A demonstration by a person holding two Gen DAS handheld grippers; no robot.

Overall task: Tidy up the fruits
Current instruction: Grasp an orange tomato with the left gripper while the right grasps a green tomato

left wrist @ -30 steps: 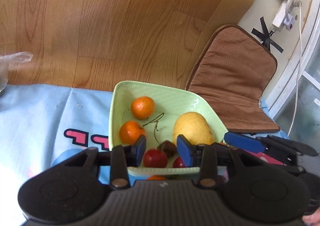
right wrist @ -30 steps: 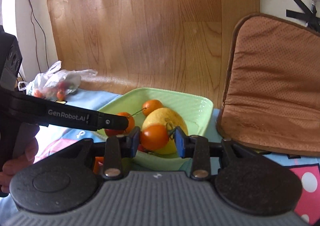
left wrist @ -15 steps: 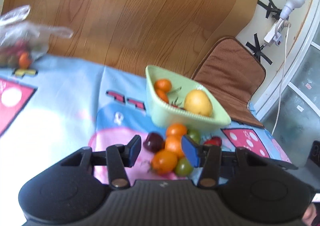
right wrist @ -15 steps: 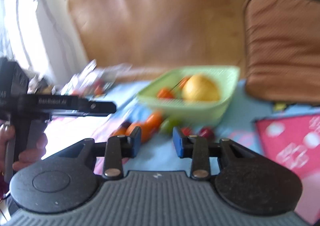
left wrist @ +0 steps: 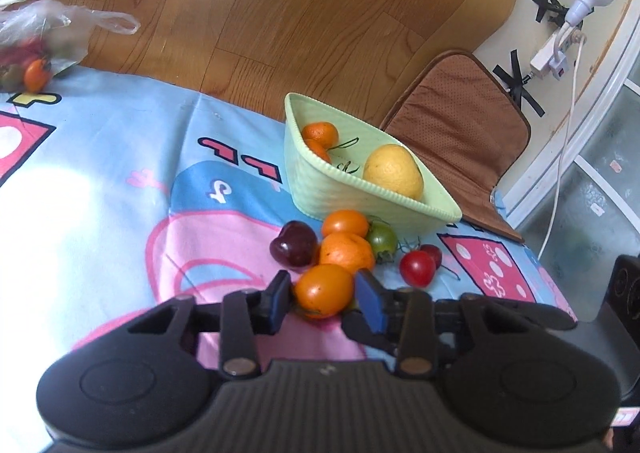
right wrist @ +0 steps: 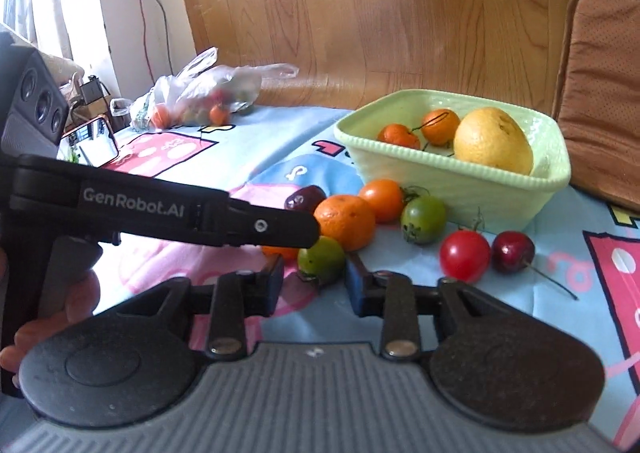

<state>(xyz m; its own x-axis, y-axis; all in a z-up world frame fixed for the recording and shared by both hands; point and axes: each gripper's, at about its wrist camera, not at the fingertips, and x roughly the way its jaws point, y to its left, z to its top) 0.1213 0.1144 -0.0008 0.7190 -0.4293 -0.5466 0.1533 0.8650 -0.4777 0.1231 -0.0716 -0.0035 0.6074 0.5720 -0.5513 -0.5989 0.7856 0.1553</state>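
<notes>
Fruit lies loose on a blue and pink patterned cloth (left wrist: pixel 100 181), just near of a pale green basket (left wrist: pixel 320 193); inside the basket sit a large yellow fruit (left wrist: pixel 394 171) at the right and two small oranges (left wrist: pixel 320 133) at the far left, with thin stems between them.

In the left wrist view the left gripper (left wrist: pixel 323 299) has its blue pads on either side of an orange tomato (left wrist: pixel 324 290); its jaws are closing and the pads look to be touching the tomato's sides, though a firm press cannot be told. Just beyond it lie a mandarin (left wrist: pixel 346 253), a second orange tomato (left wrist: pixel 345 223), a dark cherry (left wrist: pixel 294 245) to the left, a green tomato (left wrist: pixel 382 239) to the right, and further right a red tomato (left wrist: pixel 417 268) with another dark cherry (left wrist: pixel 432 253) behind it.

In the right wrist view the right gripper (right wrist: pixel 316 285) stands narrow, at its tightest, about a second green tomato (right wrist: pixel 322 259) that sits between its pads; the left gripper's black arm crosses from the left, a hand (right wrist: pixel 60 305) on its grip.

At the far left a clear plastic bag (right wrist: pixel 208 93) holds more small fruit; a phone (right wrist: pixel 94 141) lies near it; a brown cushion (left wrist: pixel 468 125) leans at the right, beyond the basket.
</notes>
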